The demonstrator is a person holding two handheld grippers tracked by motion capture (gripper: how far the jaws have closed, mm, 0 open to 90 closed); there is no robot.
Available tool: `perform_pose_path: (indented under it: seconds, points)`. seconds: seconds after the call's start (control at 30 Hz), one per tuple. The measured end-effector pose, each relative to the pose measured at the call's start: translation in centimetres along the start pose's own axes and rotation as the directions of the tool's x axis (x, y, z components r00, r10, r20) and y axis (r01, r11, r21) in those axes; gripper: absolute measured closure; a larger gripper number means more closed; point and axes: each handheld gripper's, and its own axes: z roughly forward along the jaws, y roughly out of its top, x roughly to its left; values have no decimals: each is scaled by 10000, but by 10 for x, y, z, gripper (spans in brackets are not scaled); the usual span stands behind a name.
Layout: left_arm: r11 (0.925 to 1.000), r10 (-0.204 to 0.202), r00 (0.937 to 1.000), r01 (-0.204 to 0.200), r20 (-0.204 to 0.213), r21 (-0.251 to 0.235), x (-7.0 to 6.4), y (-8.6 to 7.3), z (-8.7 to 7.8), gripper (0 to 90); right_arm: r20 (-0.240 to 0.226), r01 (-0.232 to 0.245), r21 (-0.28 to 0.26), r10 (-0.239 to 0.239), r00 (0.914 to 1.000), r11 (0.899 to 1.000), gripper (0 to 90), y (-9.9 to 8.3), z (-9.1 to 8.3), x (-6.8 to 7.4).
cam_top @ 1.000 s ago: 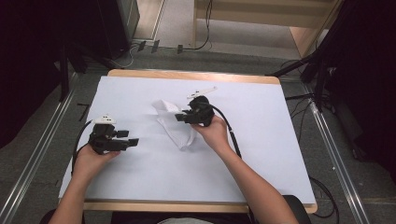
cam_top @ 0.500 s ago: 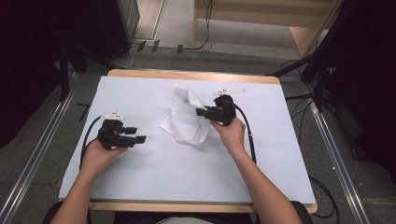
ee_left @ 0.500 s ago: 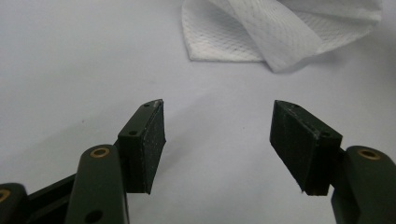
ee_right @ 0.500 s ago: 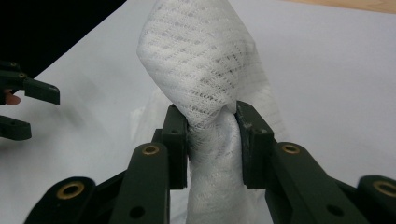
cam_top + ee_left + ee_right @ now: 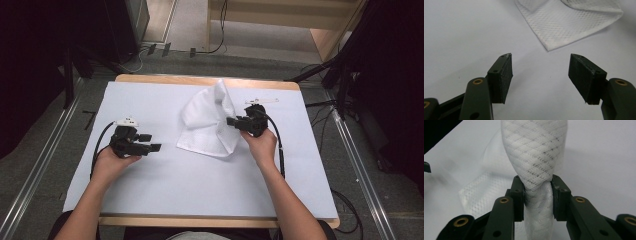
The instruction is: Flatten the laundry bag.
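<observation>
A: Status check. Cloth (image 5: 207,125) lies on the far middle of the table (image 5: 200,190), white mesh weave. Its near part is flat on the sheet; the right edge is lifted into a peak.

B: Right gripper (image 5: 233,121) has that edge. In the right gripper view the jaws are pressed onto a bunched, twisted fold of cloth (image 5: 536,165), which stands up between them. Pinch looks firm, with fabric on both sides of the pads.

A: Left gripper (image 5: 154,148)?

B: Jaws spread, holding nothing. It sits low over the table to the left of the cloth, apart from it. In the left gripper view the near-left corner of the cloth (image 5: 556,37) lies flat just ahead of the open jaws, pointing roughly at the gap.

A: Step in hand, as I read it: one side lifted, folding or spreading under way, second grasp not yet made.

B: Agreed. Next move likely calls for the left gripper to advance to that corner, come in low so one jaw slips under the edge, then close. Right should hold tension without dragging the corner away.

A: Risk: thin mesh, flat on the sheet, easy to miss.
</observation>
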Motion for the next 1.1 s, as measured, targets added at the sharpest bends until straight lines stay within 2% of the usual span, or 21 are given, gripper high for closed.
perform_pose_path:
  seconds: [0.2,0.27,0.3,0.33,0.37,0.47,0.53,0.6,0.63,0.73,0.83,0.97,1.0,1.1]
  points:
    - [10000,2,10000,-2,-1,22,-1,0,0,367,168,-297,239,293,9994,9993,679,-7,2,-10]
    - [10000,3,10000,-3,5,12,-1,0,0,367,99,-382,359,379,9992,9986,622,-8,2,-12]
    - [10000,33,10000,-33,-15,30,-1,0,0,369,183,-320,453,312,9993,9985,547,-9,1,-12]
    - [10000,26,10000,-26,3,21,-1,0,0,369,183,-320,453,312,9993,9985,547,-9,1,-12]
    - [10000,25,10000,-25,4,23,-2,0,0,371,536,-223,627,190,9984,9978,488,-11,-1,-13]
    - [10000,3,10000,-3,-28,-9,-3,1,2,375,786,-178,600,131,9968,9980,454,-13,-6,-14]
    - [9999,46,10000,-45,-53,135,-5,3,6,376,989,-239,533,186,9949,9983,429,-14,-13,-17]
    - [9997,153,9999,-153,-7,197,-9,7,11,383,1211,-150,351,106,9926,9993,419,-14,-25,-16]
    - [9997,153,9999,-153,-7,197,-9,7,11,384,1211,-150,351,106,9926,9993,419,-14,-25,-16]
    - [9993,163,9999,-163,-11,338,-11,13,18,385,1383,205,227,-235,9901,9995,417,-16,-37,-12]
    - [9996,154,9999,-155,44,236,-14,21,24,384,1131,360,170,-377,9929,9992,460,-19,-45,-7]
    - [9993,34,10000,-36,34,375,-14,31,38,387,1029,548,246,-570,9931,9982,482,-19,-45,0]
    - [9990,125,9999,-123,-28,431,-14,34,42,390,978,722,329,-751,9924,9968,490,-19,-44,5]
    - [9976,440,9989,-430,-183,539,-16,39,53,401,868,870,431,-905,9921,9953,491,-19,-41,9]
